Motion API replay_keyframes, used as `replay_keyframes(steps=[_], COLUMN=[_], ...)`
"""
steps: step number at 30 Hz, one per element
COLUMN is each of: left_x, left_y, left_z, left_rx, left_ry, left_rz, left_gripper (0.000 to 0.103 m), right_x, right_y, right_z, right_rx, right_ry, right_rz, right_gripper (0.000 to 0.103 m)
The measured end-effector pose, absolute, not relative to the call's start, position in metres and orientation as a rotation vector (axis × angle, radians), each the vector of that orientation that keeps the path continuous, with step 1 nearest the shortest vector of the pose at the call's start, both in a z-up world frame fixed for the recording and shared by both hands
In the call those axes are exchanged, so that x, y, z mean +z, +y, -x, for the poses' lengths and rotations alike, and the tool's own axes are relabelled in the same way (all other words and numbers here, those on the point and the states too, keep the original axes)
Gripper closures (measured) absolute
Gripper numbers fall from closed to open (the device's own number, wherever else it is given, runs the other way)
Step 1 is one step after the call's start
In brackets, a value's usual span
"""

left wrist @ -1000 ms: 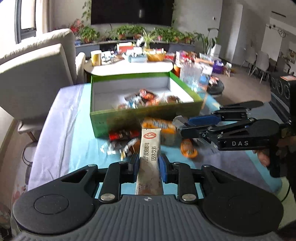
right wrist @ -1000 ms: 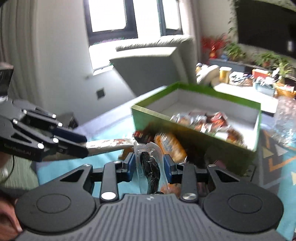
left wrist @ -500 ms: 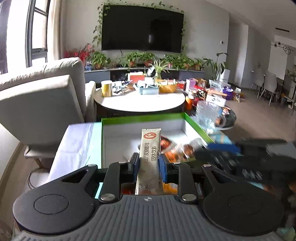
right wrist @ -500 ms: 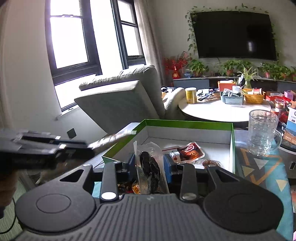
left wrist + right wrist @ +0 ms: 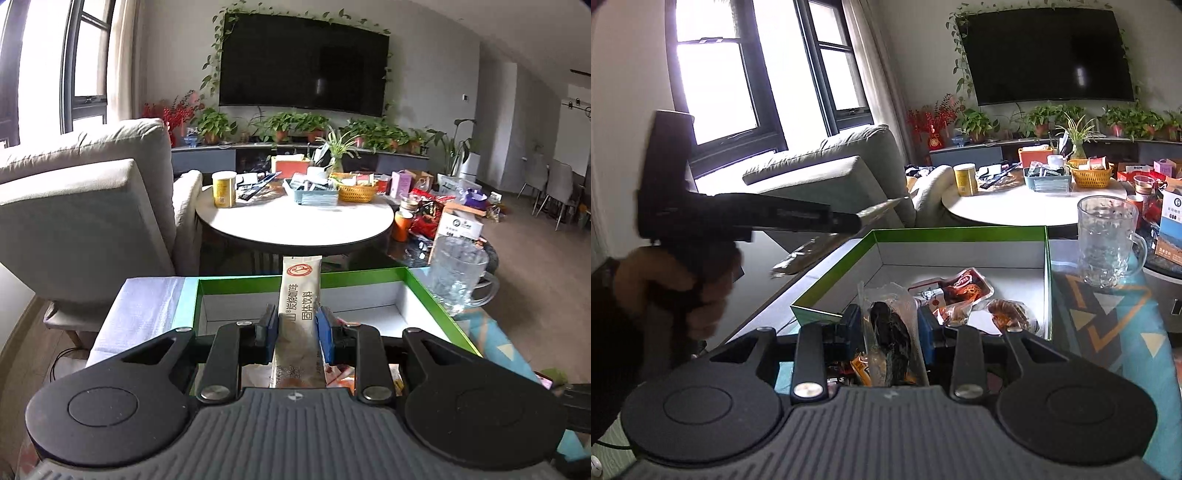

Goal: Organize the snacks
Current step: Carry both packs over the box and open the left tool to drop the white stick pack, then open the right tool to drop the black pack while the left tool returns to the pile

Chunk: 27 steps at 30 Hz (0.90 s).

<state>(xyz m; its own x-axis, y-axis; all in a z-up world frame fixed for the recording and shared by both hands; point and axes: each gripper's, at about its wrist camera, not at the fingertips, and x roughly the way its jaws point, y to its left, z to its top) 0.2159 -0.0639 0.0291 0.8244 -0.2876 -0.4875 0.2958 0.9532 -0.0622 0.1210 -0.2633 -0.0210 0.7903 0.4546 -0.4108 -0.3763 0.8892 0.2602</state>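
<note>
My left gripper is shut on a long beige drink-mix sachet with a red round logo, held upright over the near part of the green box. My right gripper is shut on a clear packet with a dark snack, hovering at the near edge of the green box. Inside that box lie a red snack packet and a brown one. In the right wrist view the left gripper appears at the left, a hand on its grip, the sachet tip poking out.
A glass mug stands right of the box on a teal patterned cloth. Behind are a cluttered round white table, a grey armchair, a wall TV and plants. More packets lie under my right gripper.
My left gripper carried the sachet forward from the loose snacks in front of the box to above the box interior. The right gripper turned and now faces into the box, packet still held.
</note>
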Motion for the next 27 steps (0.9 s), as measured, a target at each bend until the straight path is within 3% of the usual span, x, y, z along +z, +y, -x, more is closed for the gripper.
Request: replay_keyframes(steps=[6,10,27], left_x=[0.010,0.008,0.011], left_y=[-0.063,-0.058,-0.034], left_z=[-0.228,-0.226,-0.175], left_rx=[-0.260,-0.248,-0.268], left_ry=[0.576,0.585,0.578], left_rz=[0.000,0.001,0.002], left_gripper=[0.079,0.066,0.064], right_x=[-0.020,-0.022,-0.010], right_y=[-0.264,-0.266,-0.266], right_z=[-0.121,-0.123,-0.145], right_rx=[0.449,0.447,0.387], right_ry=[0.475,0.475,0.403], right_rz=[-0.185,-0.192,-0.198], right_gripper=[0.067,0.067,0.067])
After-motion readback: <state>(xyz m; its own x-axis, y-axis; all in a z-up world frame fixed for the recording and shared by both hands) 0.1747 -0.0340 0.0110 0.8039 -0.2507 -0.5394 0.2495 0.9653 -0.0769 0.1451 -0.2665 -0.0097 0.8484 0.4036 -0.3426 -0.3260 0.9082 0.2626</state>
